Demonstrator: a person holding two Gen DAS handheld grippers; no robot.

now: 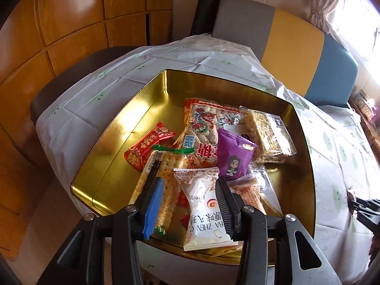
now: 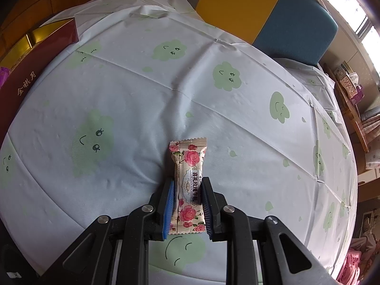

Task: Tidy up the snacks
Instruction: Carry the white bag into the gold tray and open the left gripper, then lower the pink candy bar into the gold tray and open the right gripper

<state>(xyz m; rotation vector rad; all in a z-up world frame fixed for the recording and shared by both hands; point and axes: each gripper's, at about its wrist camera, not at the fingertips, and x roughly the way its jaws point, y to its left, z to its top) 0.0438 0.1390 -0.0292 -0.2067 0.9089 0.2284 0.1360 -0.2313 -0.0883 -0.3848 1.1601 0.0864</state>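
In the left wrist view a gold tin [image 1: 152, 99] holds several snack packets: a red one [image 1: 147, 144], a cracker pack [image 1: 163, 185], a dragon-print bag [image 1: 206, 123], a purple packet [image 1: 234, 154], a grain bar [image 1: 270, 135] and a white packet [image 1: 204, 209]. My left gripper [image 1: 190, 185] is open just above the white packet. In the right wrist view my right gripper [image 2: 187, 185] is shut on a rose-print candy packet [image 2: 188, 166] that lies lengthwise on the tablecloth.
The round table wears a white cloth with green clouds [image 2: 225, 76]. The tin's dark red outer wall [image 2: 28, 78] stands at the left edge. A grey, yellow and blue bench [image 1: 296, 45] lies behind the table. Wooden panelling [image 1: 59, 23] is at the left.
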